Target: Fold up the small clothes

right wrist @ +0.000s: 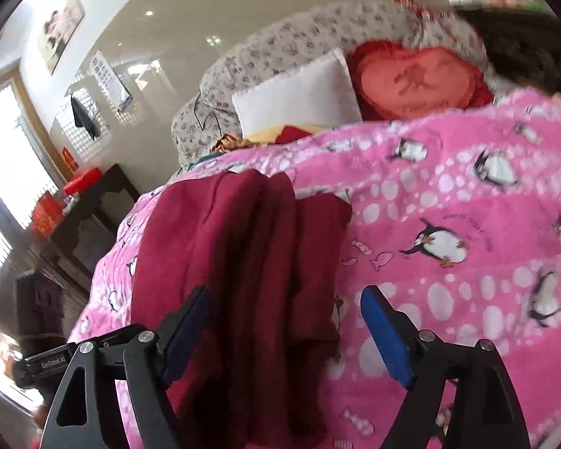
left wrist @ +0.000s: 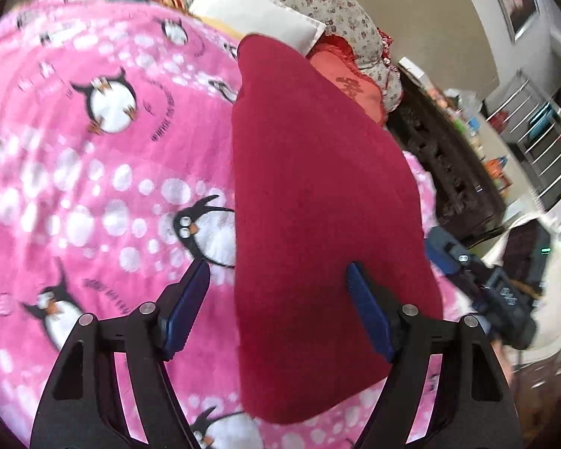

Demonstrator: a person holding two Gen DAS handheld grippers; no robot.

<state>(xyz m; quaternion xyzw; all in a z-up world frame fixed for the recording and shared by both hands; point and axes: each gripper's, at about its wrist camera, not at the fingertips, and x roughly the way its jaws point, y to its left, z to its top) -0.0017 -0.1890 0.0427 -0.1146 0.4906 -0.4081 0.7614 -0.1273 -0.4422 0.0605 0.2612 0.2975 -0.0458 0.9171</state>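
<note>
A dark red garment (left wrist: 318,202) lies flat on a pink penguin-print blanket (left wrist: 104,172). In the left wrist view it is a smooth long shape running away from me. My left gripper (left wrist: 278,273) is open and empty, hovering over the garment's near left edge. In the right wrist view the same garment (right wrist: 243,262) shows lengthwise folds on the blanket (right wrist: 467,205). My right gripper (right wrist: 284,299) is open and empty above the garment's near end. The other gripper's body (left wrist: 486,288) shows at the right of the left wrist view.
A white pillow (right wrist: 303,93), a red heart cushion (right wrist: 419,82) and a floral quilt (right wrist: 299,37) lie at the bed's far end. Dark wooden furniture (left wrist: 441,172) stands beside the bed, with shelves (left wrist: 542,142) beyond. Another dark cabinet (right wrist: 89,217) stands on the other side.
</note>
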